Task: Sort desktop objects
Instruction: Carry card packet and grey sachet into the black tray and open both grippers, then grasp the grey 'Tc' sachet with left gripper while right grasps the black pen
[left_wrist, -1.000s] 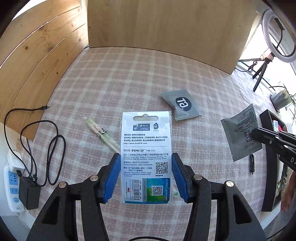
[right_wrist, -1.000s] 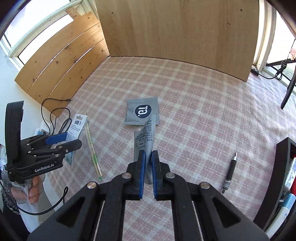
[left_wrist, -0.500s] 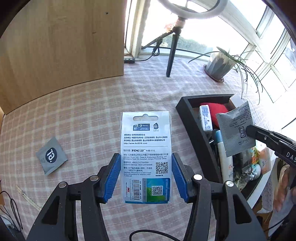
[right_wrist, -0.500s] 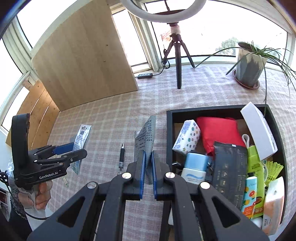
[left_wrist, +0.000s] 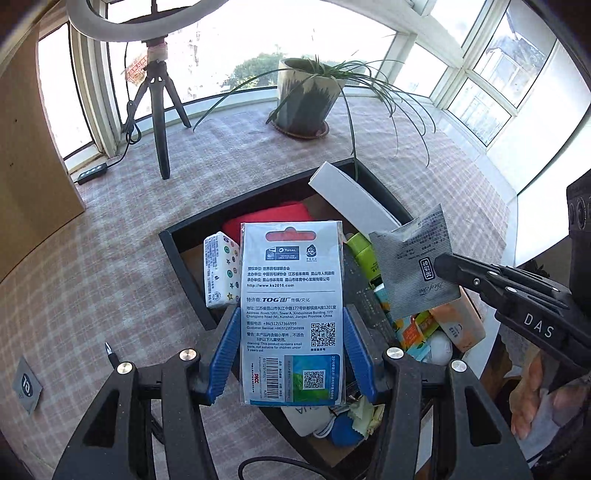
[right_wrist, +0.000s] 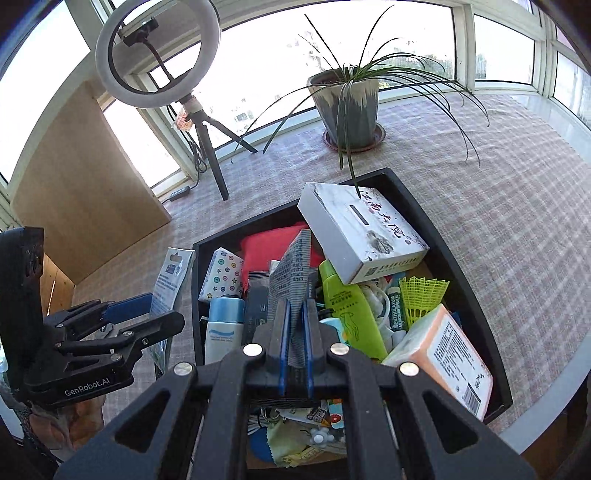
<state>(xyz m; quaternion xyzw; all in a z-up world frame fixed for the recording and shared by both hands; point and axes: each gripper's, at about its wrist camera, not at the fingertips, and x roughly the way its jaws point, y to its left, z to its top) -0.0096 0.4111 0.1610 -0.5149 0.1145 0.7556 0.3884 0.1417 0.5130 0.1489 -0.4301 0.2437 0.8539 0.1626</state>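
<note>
My left gripper (left_wrist: 291, 350) is shut on a white and blue printed card package (left_wrist: 291, 295) and holds it upright above the near-left part of the black storage box (left_wrist: 173, 251). My right gripper (right_wrist: 295, 343) is shut on a grey printed sachet (right_wrist: 293, 273) and holds it over the box's (right_wrist: 439, 236) middle. The sachet (left_wrist: 413, 266) and the right gripper show at the right of the left wrist view. The left gripper (right_wrist: 147, 314) with its package (right_wrist: 168, 277) shows at the left of the right wrist view, beside the box's left wall.
The box holds several items: a white carton (right_wrist: 362, 236), a red pouch (right_wrist: 269, 243), a green bottle (right_wrist: 351, 314), a yellow shuttlecock (right_wrist: 421, 295). A potted plant (right_wrist: 347, 107) and ring light tripod (right_wrist: 210, 151) stand behind it. A grey packet (left_wrist: 27, 384) and a pen (left_wrist: 110, 352) lie on the cloth.
Both grippers swung right from the open tablecloth to the black box, each still holding its item. The box now lies directly under them.
</note>
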